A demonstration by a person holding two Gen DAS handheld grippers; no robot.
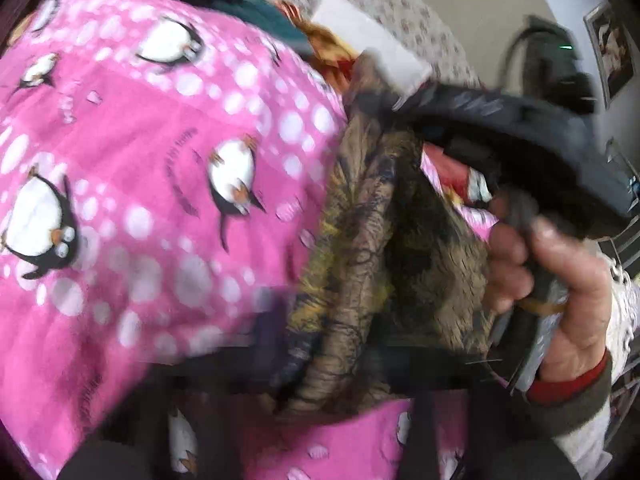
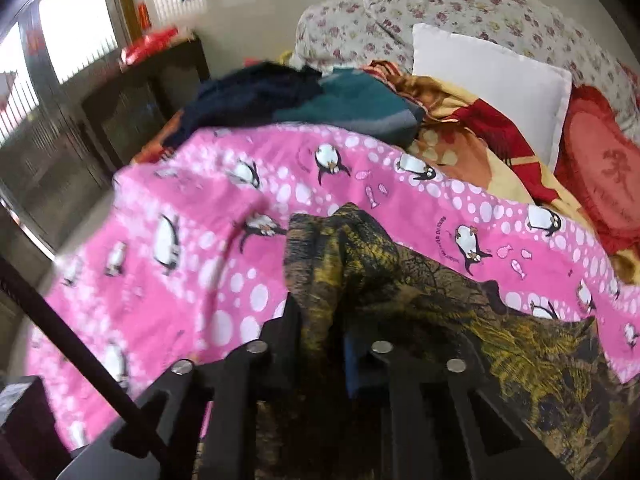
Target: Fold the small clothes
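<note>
A small olive-and-yellow patterned garment [image 1: 360,240] [image 2: 440,288] lies bunched on a pink penguin blanket [image 1: 140,140] [image 2: 200,200]. In the right wrist view, my right gripper [image 2: 320,332] is shut on a raised fold of the garment, and the cloth stands up between its black fingers [image 2: 288,320]. The left wrist view is blurred. At its bottom edge my left gripper [image 1: 320,360] looks shut on the garment's near edge. The right gripper body [image 1: 520,140] crosses the upper right of that view. A hand [image 1: 560,272] with a red cuff holds it.
Navy and teal clothes [image 2: 320,96] are piled beyond the blanket. A white pillow [image 2: 492,80], floral pillows [image 2: 460,4] and a red cushion [image 2: 604,172] lie at the back right. A dark cabinet [image 2: 132,108] and windows stand to the left.
</note>
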